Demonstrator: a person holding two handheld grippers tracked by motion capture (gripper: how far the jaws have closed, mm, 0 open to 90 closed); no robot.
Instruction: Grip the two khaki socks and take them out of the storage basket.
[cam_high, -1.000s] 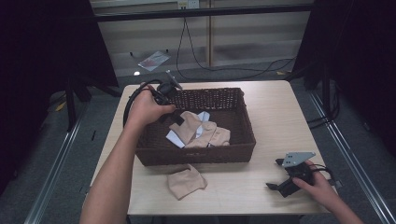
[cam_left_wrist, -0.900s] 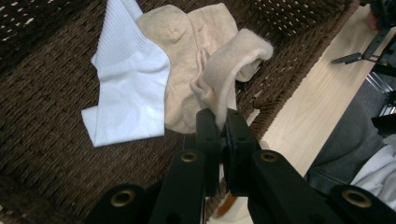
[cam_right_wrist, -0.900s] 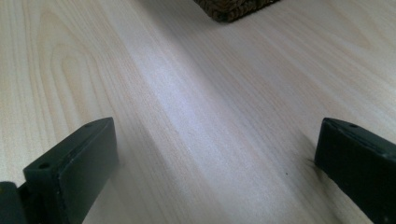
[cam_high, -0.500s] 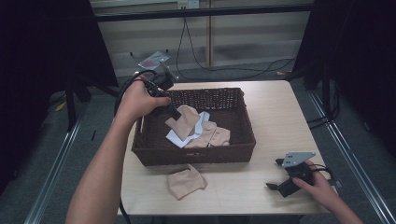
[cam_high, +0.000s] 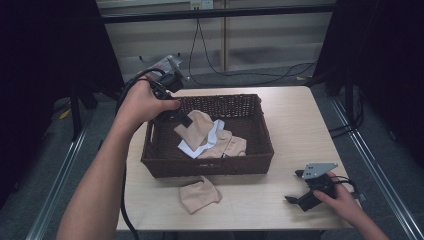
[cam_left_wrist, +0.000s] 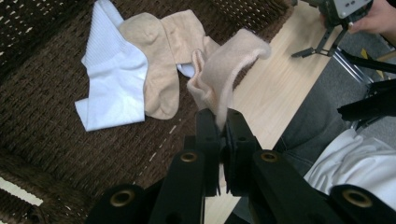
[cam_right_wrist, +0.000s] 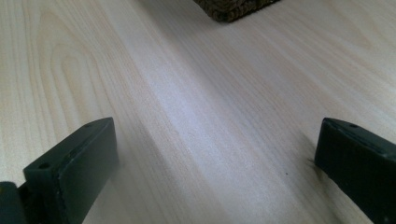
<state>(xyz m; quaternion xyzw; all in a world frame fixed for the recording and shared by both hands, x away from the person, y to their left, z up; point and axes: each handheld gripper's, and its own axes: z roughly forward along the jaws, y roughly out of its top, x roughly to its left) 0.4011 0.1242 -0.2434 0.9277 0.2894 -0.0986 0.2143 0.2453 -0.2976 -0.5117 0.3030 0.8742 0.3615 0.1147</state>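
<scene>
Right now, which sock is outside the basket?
The beige sock on the table, lying alone in front of the basket; the others are inside it or pinched above it.

High view: the left tool (cam_high: 184, 120) is largely covered by the hand (cam_high: 142, 102) that grips it; its tips disappear against the lifted beige sock (cam_high: 196, 129). The white sock (cam_high: 192, 148) lies mostly under beige ones. The right tool (cam_high: 300, 200) is too small to read its jaws.

Left gripper view: the pinched edge of the beige sock (cam_left_wrist: 223, 70) is hidden between the jaws; the basket (cam_left_wrist: 42, 154) is cut off at the left and top edges.

Right gripper view: the basket corner (cam_right_wrist: 236, 9) is cropped by the top edge, both jaws by the bottom and side edges, the left one blurred.
</scene>
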